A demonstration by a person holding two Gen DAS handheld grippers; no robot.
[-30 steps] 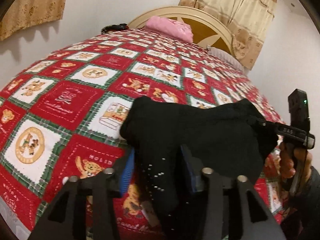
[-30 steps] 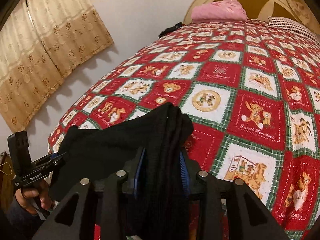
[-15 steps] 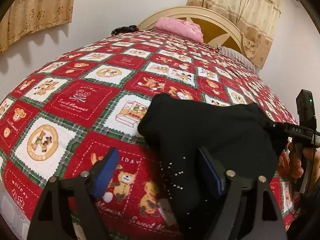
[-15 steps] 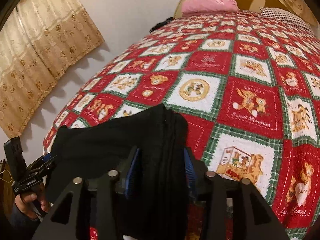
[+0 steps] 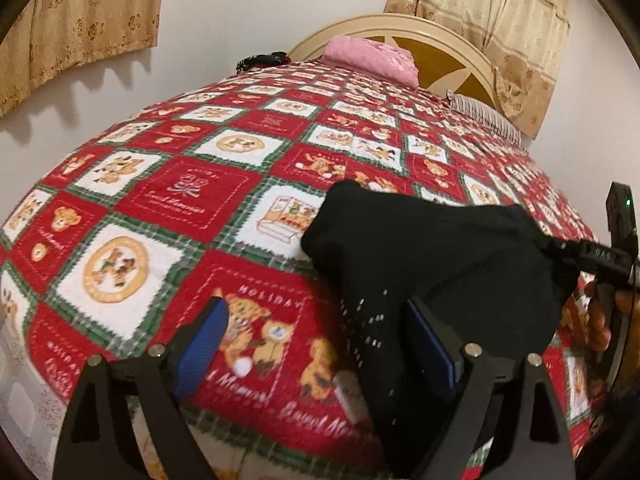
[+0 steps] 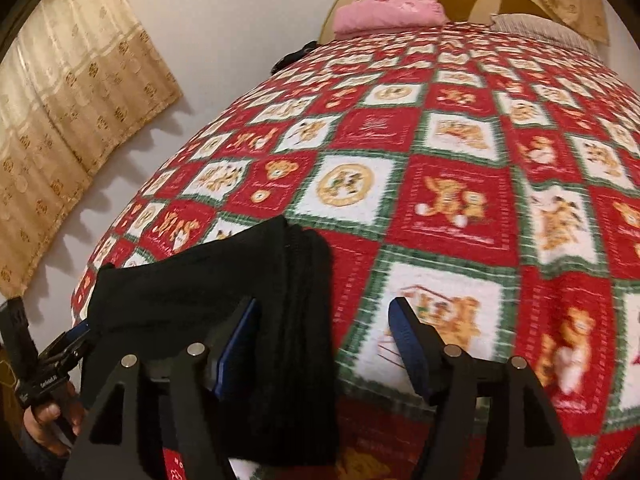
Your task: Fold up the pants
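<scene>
Now both grippers' fingers (image 5: 204,344) (image 6: 408,340) gape beside folded black pants (image 5: 432,256)

Left gripper (image 5: 316,344) and right gripper (image 6: 324,344): black arms, silver screws, blue pads (image 5: 202,344); a green light glows.

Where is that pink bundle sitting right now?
The pink bundle lies at the far end of the bed, on the red teddy-bear quilt against the cream headboard, upper centre in both views, far from the black pants.
</scene>
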